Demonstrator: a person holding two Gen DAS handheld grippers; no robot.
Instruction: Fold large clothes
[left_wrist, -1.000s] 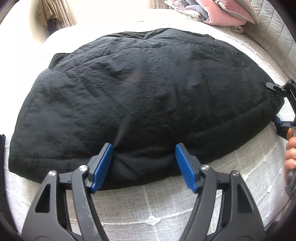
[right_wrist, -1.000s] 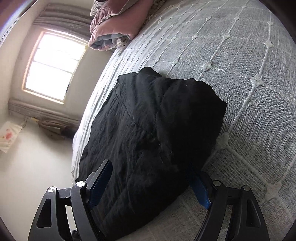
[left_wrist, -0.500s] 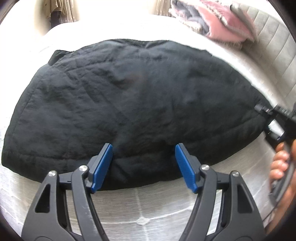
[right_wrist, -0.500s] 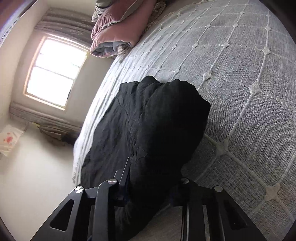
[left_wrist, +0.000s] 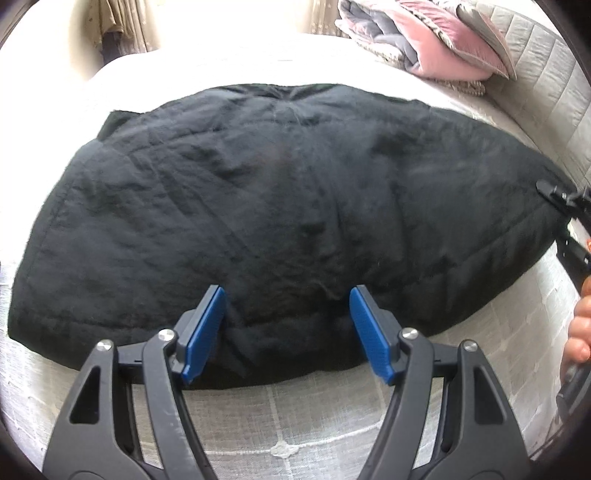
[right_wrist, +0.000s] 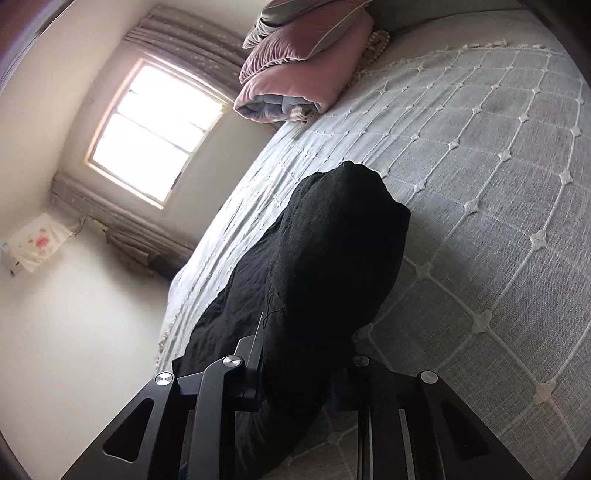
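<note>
A large black padded garment (left_wrist: 280, 206) lies spread across a light quilted bed. My left gripper (left_wrist: 288, 328) is open, its blue pads either side of the garment's near edge. My right gripper (right_wrist: 303, 373) is shut on the garment's right end (right_wrist: 332, 266) and holds that end bunched and raised off the bed. The right gripper also shows at the far right of the left wrist view (left_wrist: 565, 210), with the person's hand behind it.
A pile of pink and grey pillows and a folded quilt (left_wrist: 424, 40) sits at the head of the bed; it also shows in the right wrist view (right_wrist: 306, 66). A window (right_wrist: 155, 133) and curtains are beyond the bed's far edge.
My right gripper closed on the garment's right end and lifted it, bunching the cloth. My left gripper stayed open at the near edge; its view shifted slightly.
</note>
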